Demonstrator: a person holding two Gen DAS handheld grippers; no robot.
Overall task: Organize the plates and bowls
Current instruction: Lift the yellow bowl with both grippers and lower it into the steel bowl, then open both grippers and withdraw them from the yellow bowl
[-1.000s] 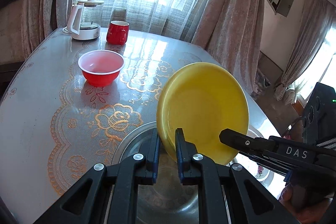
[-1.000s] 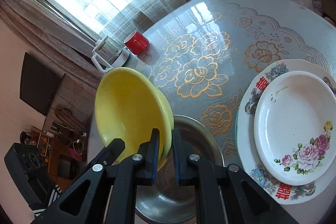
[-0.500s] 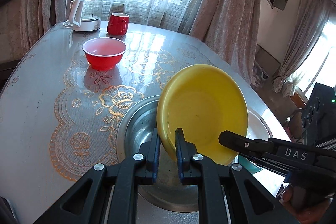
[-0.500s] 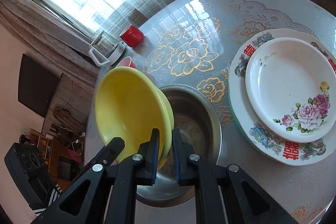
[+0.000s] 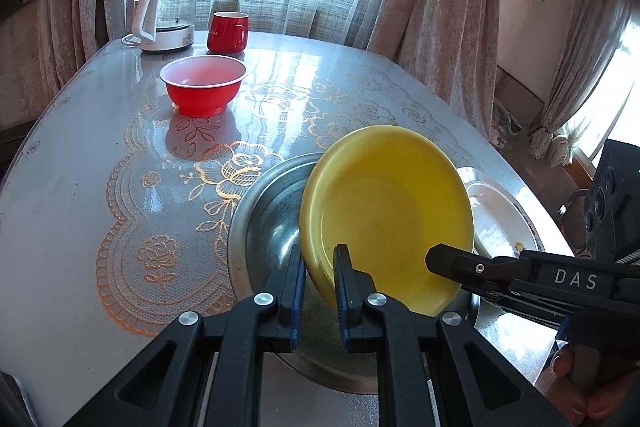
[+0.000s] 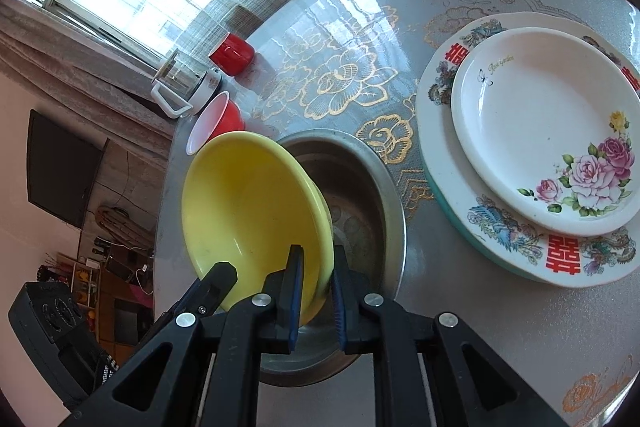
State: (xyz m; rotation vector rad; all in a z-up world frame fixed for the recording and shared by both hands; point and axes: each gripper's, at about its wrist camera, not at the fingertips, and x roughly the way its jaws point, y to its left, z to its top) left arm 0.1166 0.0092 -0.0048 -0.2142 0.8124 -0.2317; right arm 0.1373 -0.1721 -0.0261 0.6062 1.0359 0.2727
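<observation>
Bowls number three: one shallow yellow plastic bowl, tilted inside one wide steel bowl, and one red plastic bowl well apart. Left gripper clamps its rim; right gripper is opening, rim between its jaws. Two flowered white plates sit stacked beside them.

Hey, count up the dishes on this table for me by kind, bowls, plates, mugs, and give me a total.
Bowls: 3, the yellow bowl, the red bowl and the steel bowl.
Plates: 2, the rose plate stacked on the larger patterned plate.
Mugs: 1, the red mug.
Total: 6 dishes.
</observation>
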